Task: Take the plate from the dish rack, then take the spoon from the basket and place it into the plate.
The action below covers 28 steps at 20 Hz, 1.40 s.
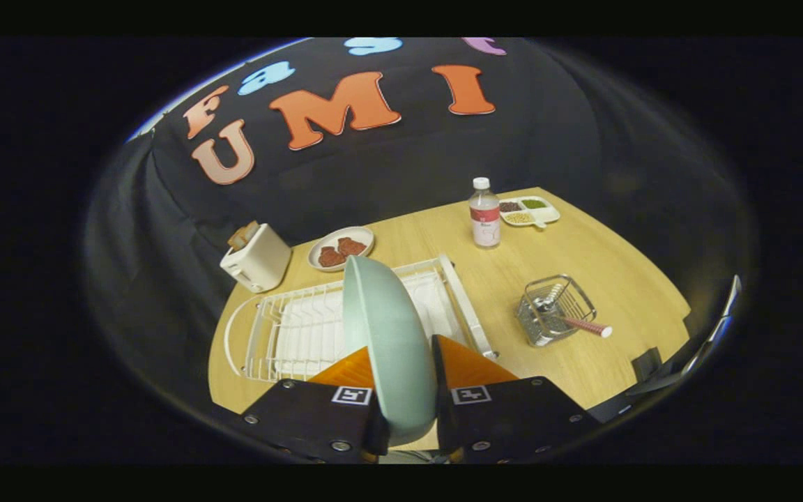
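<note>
Gripper (401, 390) clamped on plate (391, 341), both fingers pressing its faces, plate held on edge above dish rack (290, 331). At two o'clock from the fingers, wire basket (556, 310) on table (603, 265), spoon (583, 325) inside, handle sticking out. Near twelve, bottle (484, 213); at eleven, toaster (256, 258).

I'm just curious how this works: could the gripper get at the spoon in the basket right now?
Probably not yet. The gripper is shut on the plate, so its fingers are full. The spoon itself lies uncovered in the basket, its handle sticking out over the rim.
</note>
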{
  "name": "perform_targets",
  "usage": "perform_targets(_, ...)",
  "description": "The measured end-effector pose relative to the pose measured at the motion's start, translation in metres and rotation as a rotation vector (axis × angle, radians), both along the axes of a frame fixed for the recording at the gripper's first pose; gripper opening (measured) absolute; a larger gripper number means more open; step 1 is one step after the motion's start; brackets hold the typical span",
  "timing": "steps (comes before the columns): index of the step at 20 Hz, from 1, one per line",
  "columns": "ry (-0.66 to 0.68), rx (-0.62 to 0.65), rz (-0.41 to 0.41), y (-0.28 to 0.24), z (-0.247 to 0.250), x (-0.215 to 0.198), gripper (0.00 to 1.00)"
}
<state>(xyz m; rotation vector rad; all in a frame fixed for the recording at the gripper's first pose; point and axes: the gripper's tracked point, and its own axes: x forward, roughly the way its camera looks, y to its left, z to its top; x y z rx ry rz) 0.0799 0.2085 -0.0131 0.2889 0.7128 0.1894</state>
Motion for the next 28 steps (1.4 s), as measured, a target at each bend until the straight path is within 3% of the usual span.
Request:
perform_targets(6,0.043,0.166,0.056,0.001,-0.037,-0.063,0.27)
perform_targets(12,0.105,0.339,0.083,0.022,-0.081,-0.099,0.27)
perform_targets(19,0.187,0.435,0.018,0.028,-0.138,-0.109,0.27)
perform_targets(28,0.221,0.442,0.027,0.034,-0.156,-0.104,0.29)
